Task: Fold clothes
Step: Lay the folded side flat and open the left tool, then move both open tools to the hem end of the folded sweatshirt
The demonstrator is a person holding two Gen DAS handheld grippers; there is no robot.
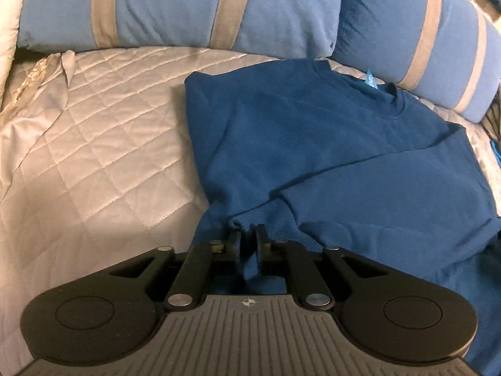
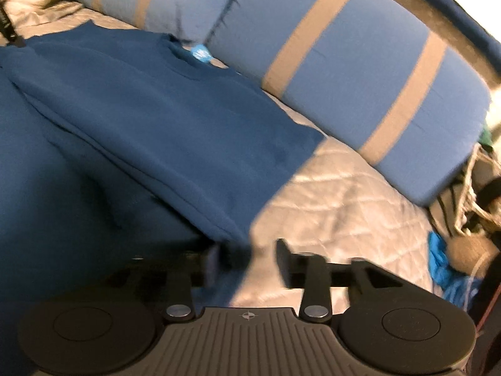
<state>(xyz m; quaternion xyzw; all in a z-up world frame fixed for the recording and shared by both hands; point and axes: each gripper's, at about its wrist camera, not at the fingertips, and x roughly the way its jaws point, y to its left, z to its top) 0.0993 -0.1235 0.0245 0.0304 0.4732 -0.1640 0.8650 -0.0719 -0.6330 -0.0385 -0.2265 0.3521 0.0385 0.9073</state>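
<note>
A dark blue sweatshirt (image 1: 313, 144) lies on the quilted bed, its collar toward the pillows and one sleeve folded across the body. My left gripper (image 1: 248, 239) is at the near edge of the garment, its jaws nearly together with the ribbed sleeve cuff (image 1: 275, 219) pinched between them. In the blurred right wrist view the sweatshirt (image 2: 141, 109) fills the left half. My right gripper (image 2: 250, 257) stands with its jaws wide apart at the garment's right edge. Cloth lies against its left finger and bare quilt shows by the right one.
Two blue pillows with tan stripes (image 1: 175, 6) (image 2: 344, 78) line the far side of the bed. The pale quilted cover (image 1: 94, 141) (image 2: 344, 203) spreads left and right of the garment. Mixed clutter and a light blue cloth (image 2: 444, 269) sit past the bed's right edge.
</note>
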